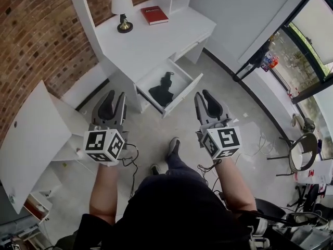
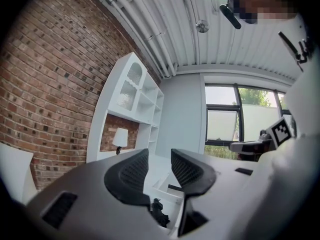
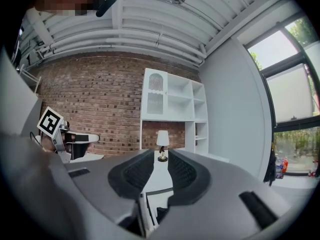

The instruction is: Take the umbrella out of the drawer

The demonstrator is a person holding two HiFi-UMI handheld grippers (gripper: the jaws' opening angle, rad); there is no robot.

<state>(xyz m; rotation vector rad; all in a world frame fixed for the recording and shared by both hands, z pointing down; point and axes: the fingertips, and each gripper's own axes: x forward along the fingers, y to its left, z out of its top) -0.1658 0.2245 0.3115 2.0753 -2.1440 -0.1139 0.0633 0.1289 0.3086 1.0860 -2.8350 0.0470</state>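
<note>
drawer (image 1: pixel 193 81) open, umbrella (image 1: pixel 163 90) inside, not grabbed; my left gripper (image 1: pixel 114 100) and right gripper (image 1: pixel 206 101) near, both agape, empty.

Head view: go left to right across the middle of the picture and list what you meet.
left gripper → umbrella → right gripper → chair
</note>
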